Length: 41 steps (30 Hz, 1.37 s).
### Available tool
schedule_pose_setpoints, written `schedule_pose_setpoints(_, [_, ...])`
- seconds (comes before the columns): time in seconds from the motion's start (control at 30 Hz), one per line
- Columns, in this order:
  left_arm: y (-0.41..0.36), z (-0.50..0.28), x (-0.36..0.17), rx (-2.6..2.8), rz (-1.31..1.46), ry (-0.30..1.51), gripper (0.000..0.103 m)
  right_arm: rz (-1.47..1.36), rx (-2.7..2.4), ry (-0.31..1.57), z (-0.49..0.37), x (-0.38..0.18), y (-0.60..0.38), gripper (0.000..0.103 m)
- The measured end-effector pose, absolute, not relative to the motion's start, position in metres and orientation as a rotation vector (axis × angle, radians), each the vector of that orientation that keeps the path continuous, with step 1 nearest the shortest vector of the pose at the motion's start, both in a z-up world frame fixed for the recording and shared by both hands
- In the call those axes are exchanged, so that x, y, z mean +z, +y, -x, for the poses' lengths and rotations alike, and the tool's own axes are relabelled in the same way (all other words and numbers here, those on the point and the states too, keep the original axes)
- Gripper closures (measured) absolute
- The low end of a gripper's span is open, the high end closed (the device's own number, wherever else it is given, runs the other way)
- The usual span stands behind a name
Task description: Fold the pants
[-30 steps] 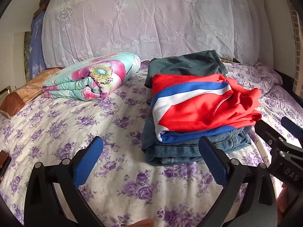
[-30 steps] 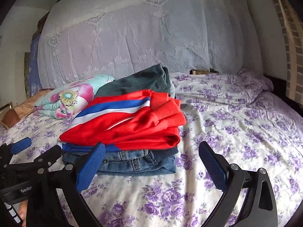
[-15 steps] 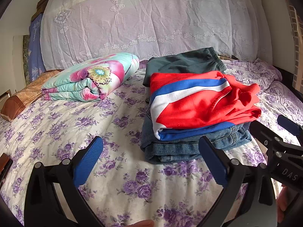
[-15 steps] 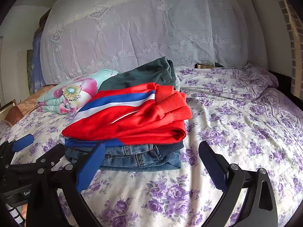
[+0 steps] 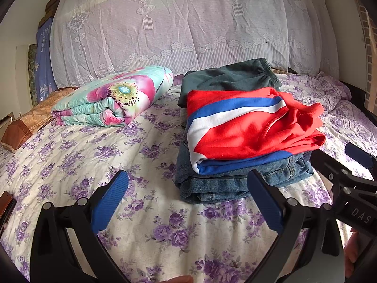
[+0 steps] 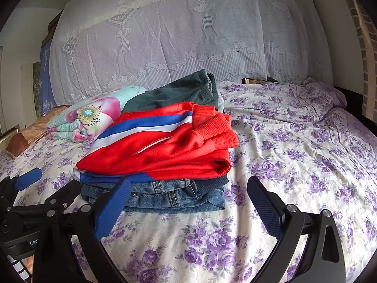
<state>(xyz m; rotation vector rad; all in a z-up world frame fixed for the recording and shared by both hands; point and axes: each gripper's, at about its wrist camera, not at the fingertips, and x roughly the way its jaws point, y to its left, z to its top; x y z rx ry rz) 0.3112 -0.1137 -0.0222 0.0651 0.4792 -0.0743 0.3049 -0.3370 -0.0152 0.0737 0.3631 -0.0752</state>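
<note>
A stack of folded pants lies on the flowered bed. Red track pants (image 5: 254, 132) with blue and white stripes are on top, also seen in the right wrist view (image 6: 165, 146). Blue jeans (image 5: 235, 186) lie under them, shown too in the right wrist view (image 6: 169, 195). Dark green pants (image 5: 226, 80) lie behind. My left gripper (image 5: 188, 202) is open and empty, just in front of the stack's left side. My right gripper (image 6: 188, 205) is open and empty, in front of the stack's right side.
A folded floral quilt (image 5: 113, 101) lies at the left, and a brown pillow (image 5: 28, 125) beyond it. A lace-covered headboard (image 5: 183, 23) stands at the back. The purple-flowered sheet (image 6: 306, 155) stretches to the right of the stack.
Both grippers have drawn back a little and risen from the stack; both stay open. The stack has not moved.
</note>
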Motion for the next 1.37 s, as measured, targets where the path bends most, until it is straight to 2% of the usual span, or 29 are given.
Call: schedule_pose_setpoints(1.37, [-0.1186, -0.3071, -0.0201, -0.117, -0.096, 0.456, 0.005, -0.115, -0.077, 0.406, -0.3113, -0.0210, -0.3452, 0.004])
